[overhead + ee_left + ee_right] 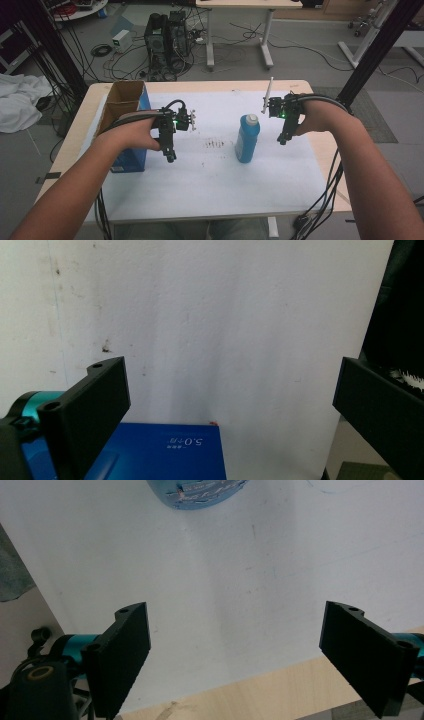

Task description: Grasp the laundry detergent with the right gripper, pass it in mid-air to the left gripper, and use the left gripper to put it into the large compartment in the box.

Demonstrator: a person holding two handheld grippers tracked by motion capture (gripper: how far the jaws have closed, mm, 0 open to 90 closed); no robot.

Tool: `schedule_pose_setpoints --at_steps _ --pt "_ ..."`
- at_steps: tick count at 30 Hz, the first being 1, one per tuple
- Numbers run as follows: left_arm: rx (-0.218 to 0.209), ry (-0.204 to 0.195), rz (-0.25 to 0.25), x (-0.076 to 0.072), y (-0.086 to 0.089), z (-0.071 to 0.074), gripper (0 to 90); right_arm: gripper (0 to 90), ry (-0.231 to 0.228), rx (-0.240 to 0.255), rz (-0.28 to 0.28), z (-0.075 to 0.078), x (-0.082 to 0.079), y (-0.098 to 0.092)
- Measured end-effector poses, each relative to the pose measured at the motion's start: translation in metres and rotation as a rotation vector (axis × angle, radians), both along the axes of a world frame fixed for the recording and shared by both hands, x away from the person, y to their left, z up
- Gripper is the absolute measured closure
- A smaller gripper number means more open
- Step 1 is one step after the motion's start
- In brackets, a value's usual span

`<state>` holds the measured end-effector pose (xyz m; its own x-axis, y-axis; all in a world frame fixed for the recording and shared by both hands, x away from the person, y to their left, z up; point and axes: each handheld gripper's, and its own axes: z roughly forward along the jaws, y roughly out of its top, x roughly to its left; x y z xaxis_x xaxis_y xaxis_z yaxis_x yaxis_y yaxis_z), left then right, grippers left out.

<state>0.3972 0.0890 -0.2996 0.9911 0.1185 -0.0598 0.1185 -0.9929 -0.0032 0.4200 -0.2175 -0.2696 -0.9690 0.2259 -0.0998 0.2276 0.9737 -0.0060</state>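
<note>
Printed in white on the blue box, seen upside down in the left gripper view: "5.0", followed by small characters too blurred to read. Nothing legible elsewhere.

My black left gripper and black right gripper are glowing with small green lights. The blue bottle is wearing a white cap, and the blue box is showing brown inside. The white sheet is showing dark specks.
</note>
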Motion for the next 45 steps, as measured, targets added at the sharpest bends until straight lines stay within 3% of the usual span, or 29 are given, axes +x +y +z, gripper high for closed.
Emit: schedule_pose_setpoints --at_steps 9,10,11,12,13,17,19,22,23,25,26,27,28,29,30,34,36,37,41,42,44,45 --pt "0.003 0.008 0.006 -0.001 0.001 0.001 1.7 12.0 0.000 0.005 -0.039 0.002 -0.003 0.001" --pt "0.002 0.005 0.004 -0.001 0.001 0.001 1.7 12.0 -0.002 0.020 -0.025 0.001 -0.002 -0.001" --pt "0.006 0.003 0.003 -0.001 0.001 0.002 1.6 12.0 -0.002 0.033 -0.045 0.002 -0.004 -0.001" --pt "-0.002 0.001 0.008 -0.002 0.001 0.001 1.7 12.0 -0.013 0.011 0.023 0.004 0.001 -0.004" --pt "0.006 0.003 0.004 -0.001 0.001 0.001 1.7 12.0 -0.019 0.020 0.035 0.006 0.002 -0.006" --pt "0.009 -0.006 0.002 -0.002 0.000 0.002 1.7 12.0 -0.023 0.046 0.030 0.010 -0.001 -0.009" --pt "-0.001 0.009 0.015 -0.003 0.000 0.001 1.7 12.0 -0.026 0.053 0.036 0.011 -0.001 -0.009" --pt "0.004 -0.004 0.009 -0.003 0.000 0.003 1.6 12.0 -0.025 0.154 0.054 0.018 -0.005 -0.014" --pt "0.000 -0.005 0.005 -0.003 0.000 0.003 1.7 12.0 -0.013 0.210 -0.028 0.019 -0.011 -0.012" --pt "0.003 0.004 0.001 -0.003 0.000 0.003 1.7 12.0 -0.018 0.236 -0.003 0.021 -0.010 -0.014" --pt "0.005 -0.005 0.002 -0.003 0.000 0.003 1.6 12.0 -0.019 0.300 -0.007 0.024 -0.012 -0.017" --pt "0.004 -0.008 0.000 -0.004 0.000 0.003 1.7 12.0 -0.019 0.332 -0.007 0.025 -0.013 -0.019" --pt "0.003 -0.007 0.000 -0.003 0.000 0.003 1.7 12.0 -0.019 0.332 -0.007 0.025 -0.013 -0.019" --pt "0.001 -0.003 0.004 -0.003 0.000 0.003 1.7 12.0 -0.023 0.403 -0.012 0.028 -0.014 -0.023" --pt "0.001 -0.002 0.003 -0.004 0.000 0.004 1.7 12.0 -0.023 0.403 -0.012 0.028 -0.014 -0.023" --pt "0.001 -0.006 0.004 -0.004 0.001 0.005 1.7 11.9 -0.043 0.538 -0.023 0.031 -0.017 -0.030" --pt "-0.003 -0.008 0.008 -0.003 0.002 0.004 1.6 11.9 -0.054 0.642 -0.052 0.034 -0.020 -0.032" --pt "-0.004 -0.007 0.009 -0.003 0.002 0.005 1.6 11.9 -0.054 0.642 -0.052 0.034 -0.020 -0.032" --pt "-0.006 -0.013 0.008 -0.003 0.003 0.006 1.7 11.9 -0.086 0.796 -0.062 0.037 -0.016 -0.034" --pt "-0.011 -0.018 0.008 -0.004 0.003 0.007 1.6 11.9 -0.114 0.859 -0.067 0.037 -0.012 -0.036" --pt "-0.013 -0.020 0.008 -0.005 0.003 0.007 1.6 11.9 -0.134 0.883 -0.081 0.037 -0.010 -0.037" --pt "-0.018 -0.016 0.012 -0.006 0.004 0.007 1.6 11.9 -0.184 0.901 -0.124 0.037 -0.007 -0.040"
